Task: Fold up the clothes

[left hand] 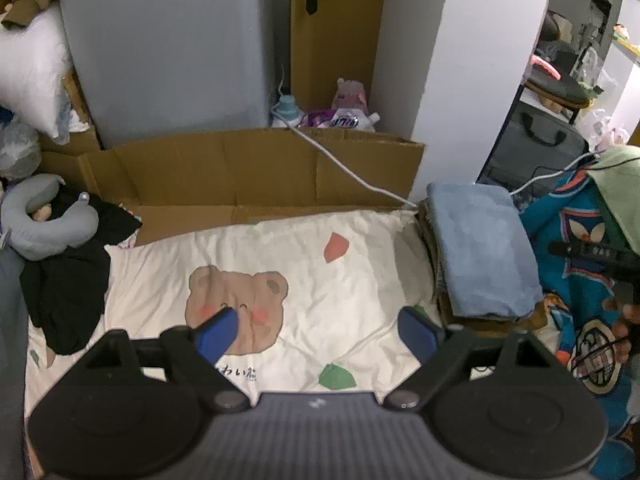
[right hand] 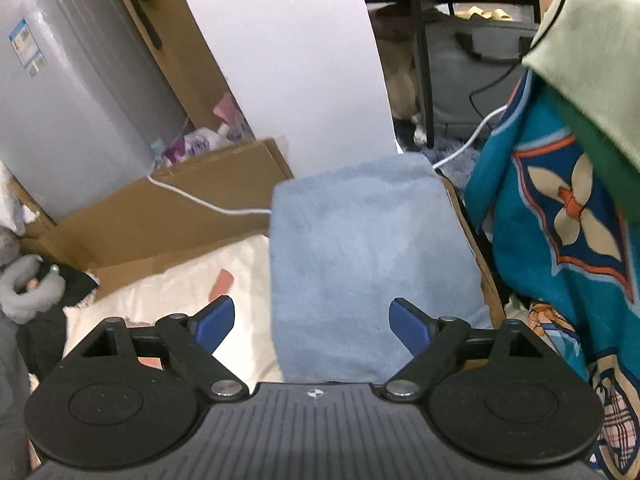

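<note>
Both grippers are held tilted downward with jaws spread wide and nothing gripped, the left gripper (left hand: 318, 330) above the bear-print sheet (left hand: 320, 280), the right gripper (right hand: 312, 320) over the folded blue towel (right hand: 368, 248) stacked beside it.

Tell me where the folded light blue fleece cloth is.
The folded light blue fleece cloth tops a clothes stack at the right of the left wrist view, beside the white bear-print sheet.

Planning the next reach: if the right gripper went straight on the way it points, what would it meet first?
Most likely the folded light-blue fleece cloth on top of the stack: it fills the view between the open right gripper fingers. Depth is unclear, but nothing shows in front of it.
</note>
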Demonstrator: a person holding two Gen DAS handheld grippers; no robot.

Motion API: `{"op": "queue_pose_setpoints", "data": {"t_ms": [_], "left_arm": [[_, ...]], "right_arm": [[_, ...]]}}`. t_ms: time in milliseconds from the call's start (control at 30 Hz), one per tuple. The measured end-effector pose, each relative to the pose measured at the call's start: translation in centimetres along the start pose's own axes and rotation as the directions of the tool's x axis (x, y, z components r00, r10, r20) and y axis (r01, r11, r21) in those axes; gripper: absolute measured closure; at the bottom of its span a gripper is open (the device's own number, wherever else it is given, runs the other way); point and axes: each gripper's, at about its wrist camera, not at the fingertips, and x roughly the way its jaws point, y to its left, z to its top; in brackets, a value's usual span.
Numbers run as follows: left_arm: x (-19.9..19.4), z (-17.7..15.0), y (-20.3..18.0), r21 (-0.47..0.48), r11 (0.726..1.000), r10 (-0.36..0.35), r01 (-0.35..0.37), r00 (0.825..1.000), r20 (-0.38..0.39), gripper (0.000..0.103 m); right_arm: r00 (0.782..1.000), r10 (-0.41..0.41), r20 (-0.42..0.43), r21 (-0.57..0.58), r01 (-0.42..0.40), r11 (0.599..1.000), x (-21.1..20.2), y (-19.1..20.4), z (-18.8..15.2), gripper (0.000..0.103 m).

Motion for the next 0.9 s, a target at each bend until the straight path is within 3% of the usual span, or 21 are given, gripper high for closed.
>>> {"op": "queue_pose_setpoints", "data": {"t_ms": [200,367,567,700,900], "left_arm": [[-0.5,0.7,0.6,-0.065,0.998,0.003,-0.002,1.000,0.010,0.001],[-0.2,1.1,1.7,-0.118,0.993,0.010,-0.012,1.000,-0.023,0.001],[-1.8,1.1,3.6,-0.172,0.985,-0.006,0.003,1.000,-0.017,0.001],[-2.9,1.1,4.1,-0.121,0.993,-0.002,0.002,1.000,-0.002,0.001],[-4.6,0.6,5.6,-0.122,0.993,0.003,-0.002,1.000,0.008,0.001]], "right_arm": [[1.000,0.018,0.015,-0.017,-0.017,1.000,-3.8,4.3,3.0,0.004],[0.997,0.074,-0.021,-0.034,-0.075,0.997,-6.8,8.7,5.7,0.001],[0.996,0.062,-0.064,-0.106,-0.068,0.992,-9.6,14.4,8.3,0.001],[0.996,0.031,-0.083,-0.207,-0.047,0.977,-11.9,18.4,10.0,0.001],[0.987,0.026,-0.161,-0.191,-0.057,0.980,-15.0,21.9,12.3,0.001]]}}
